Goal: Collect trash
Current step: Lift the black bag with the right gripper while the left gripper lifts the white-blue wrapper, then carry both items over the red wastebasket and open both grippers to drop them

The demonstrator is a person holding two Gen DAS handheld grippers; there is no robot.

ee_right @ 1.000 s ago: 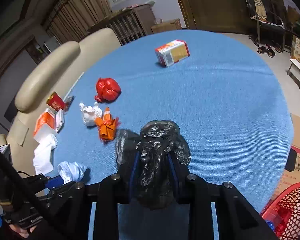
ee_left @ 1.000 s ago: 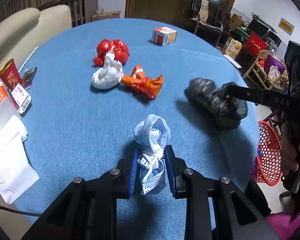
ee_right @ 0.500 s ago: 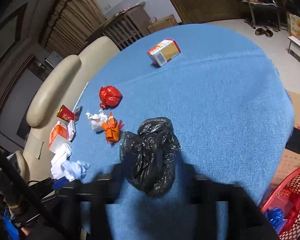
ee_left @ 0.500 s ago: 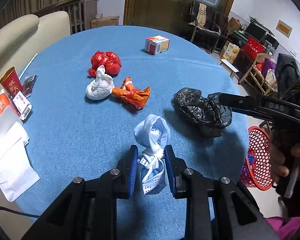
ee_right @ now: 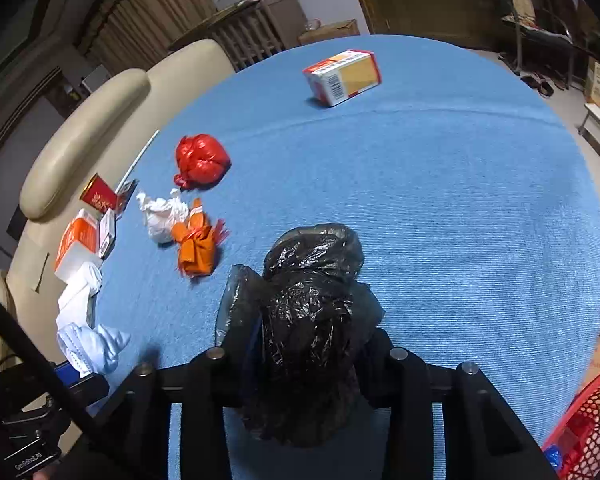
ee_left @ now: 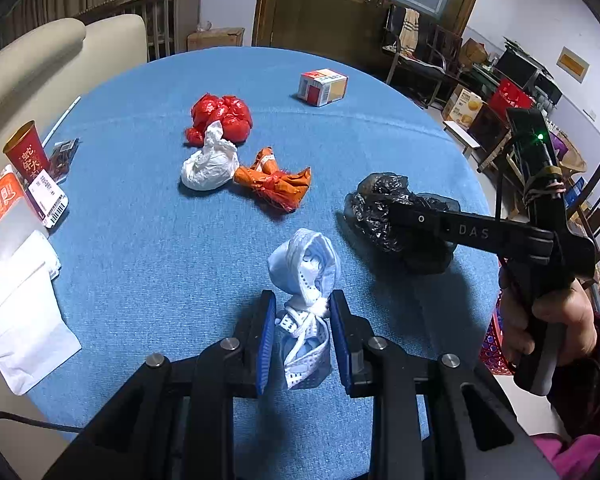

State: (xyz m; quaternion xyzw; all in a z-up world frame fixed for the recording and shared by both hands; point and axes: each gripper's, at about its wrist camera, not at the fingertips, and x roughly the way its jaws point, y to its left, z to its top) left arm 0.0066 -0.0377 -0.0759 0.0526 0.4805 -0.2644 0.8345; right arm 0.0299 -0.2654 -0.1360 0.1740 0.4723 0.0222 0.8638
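The left gripper (ee_left: 302, 332) had its jaws clamped on a knotted pale-blue bag (ee_left: 305, 280), whose long axis ran straight away from the jaws over the blue counter (ee_left: 140, 248). The right gripper (ee_right: 308, 364) was closing its jaws around a crumpled black bag (ee_right: 312, 312) near the counter's edge, its length pointing forward.

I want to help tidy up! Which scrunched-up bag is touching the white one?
The orange bag touches the white bag on one side, unlike the black bag, which lies apart. The red bag sits right behind; contact unclear.
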